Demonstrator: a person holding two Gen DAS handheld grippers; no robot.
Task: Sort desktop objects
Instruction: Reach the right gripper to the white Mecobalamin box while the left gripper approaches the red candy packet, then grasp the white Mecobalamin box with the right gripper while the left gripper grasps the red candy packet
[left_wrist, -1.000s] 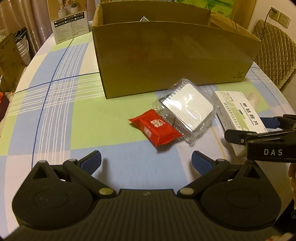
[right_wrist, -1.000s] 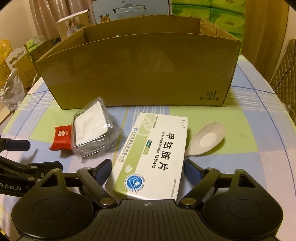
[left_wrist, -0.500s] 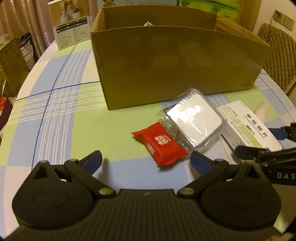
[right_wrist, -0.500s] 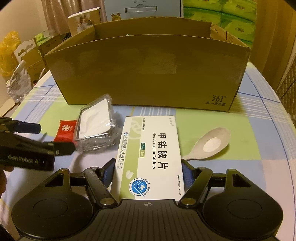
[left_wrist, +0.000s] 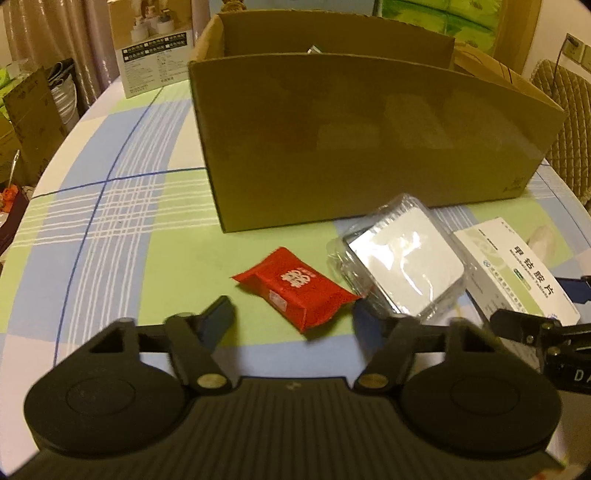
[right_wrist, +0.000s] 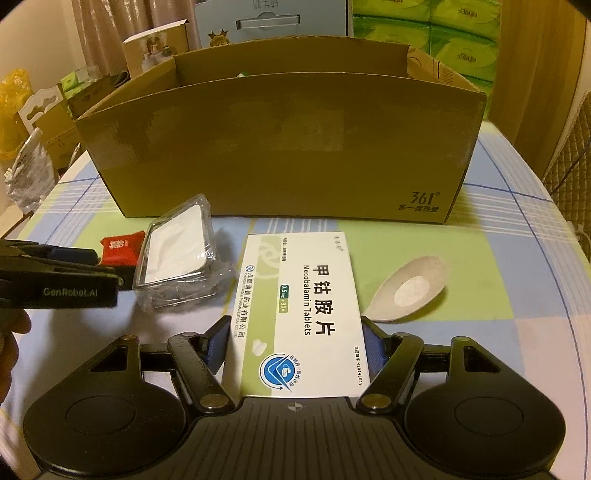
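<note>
A red snack packet (left_wrist: 295, 288) lies on the checked tablecloth between the fingers of my left gripper (left_wrist: 293, 317). Its jaws are closing, and a gap still shows beside the left pad. Right of the packet sits a white block in a clear plastic wrap (left_wrist: 406, 266). My right gripper (right_wrist: 295, 343) is shut on the near end of a white-and-green medicine box (right_wrist: 299, 295), pads against both long sides. The big open cardboard box (right_wrist: 280, 147) stands just behind all these things. The left gripper (right_wrist: 55, 280) also shows at the left edge of the right wrist view.
A pale spoon (right_wrist: 410, 288) lies right of the medicine box. A printed carton (left_wrist: 155, 55) stands at the table's far left corner. A quilted chair (left_wrist: 569, 122) is off the right edge. Green tissue packs (right_wrist: 443, 37) are stacked behind the cardboard box.
My left gripper crept toward the red packet and its jaws narrowed around it. The right gripper slid along the medicine box and closed on its sides.
</note>
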